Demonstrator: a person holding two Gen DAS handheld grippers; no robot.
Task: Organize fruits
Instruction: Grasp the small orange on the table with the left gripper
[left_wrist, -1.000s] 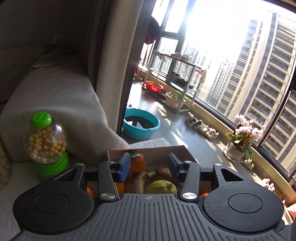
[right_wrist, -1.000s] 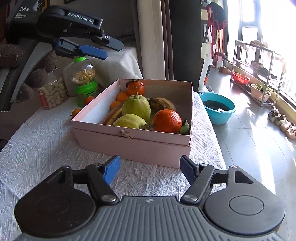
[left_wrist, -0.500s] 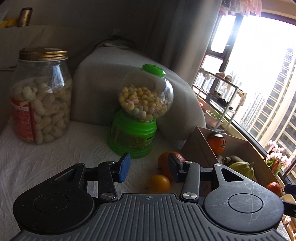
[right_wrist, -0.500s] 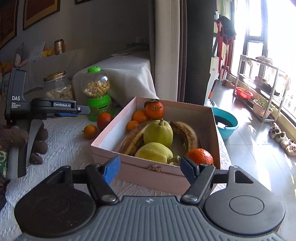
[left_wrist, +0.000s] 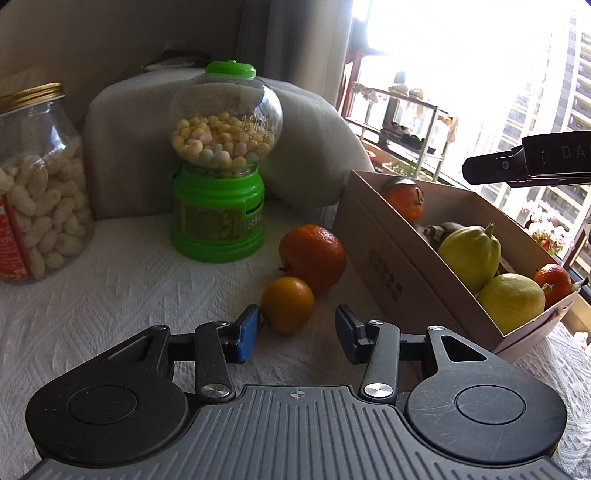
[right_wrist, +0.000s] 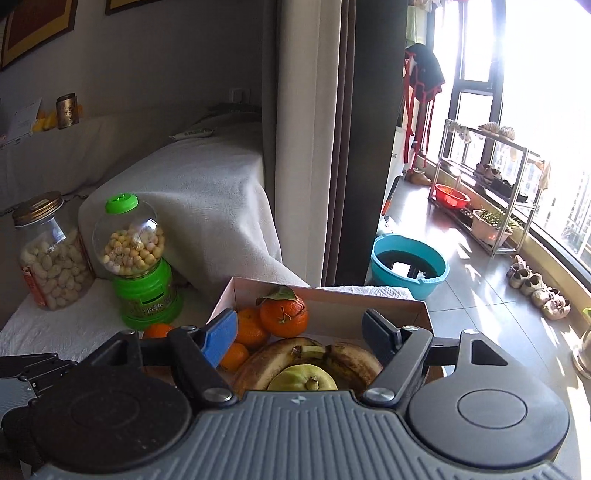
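Left hand-held gripper (left_wrist: 295, 332), lower centre of left view: jaws spread, nothing pinched; small orange (left_wrist: 288, 304) just ahead, nearer left blue pad. Risk: off-centre closing nudges round fruit, rolls across counter (left_wrist: 110, 280) cloth into big orange (left_wrist: 312, 258) touching behind.

Right hand-held gripper (right_wrist: 299, 338): jaws spread, empty, over box (right_wrist: 332, 299). Risk: descending on bananas (right_wrist: 280, 360) bruises soft skin.

Box interior half hidden by gripper body; far fruit count unclear. Window glare washes out upper right.

Left gripper (left_wrist: 295, 332) and right gripper (right_wrist: 300, 334) both gape, holding nothing.
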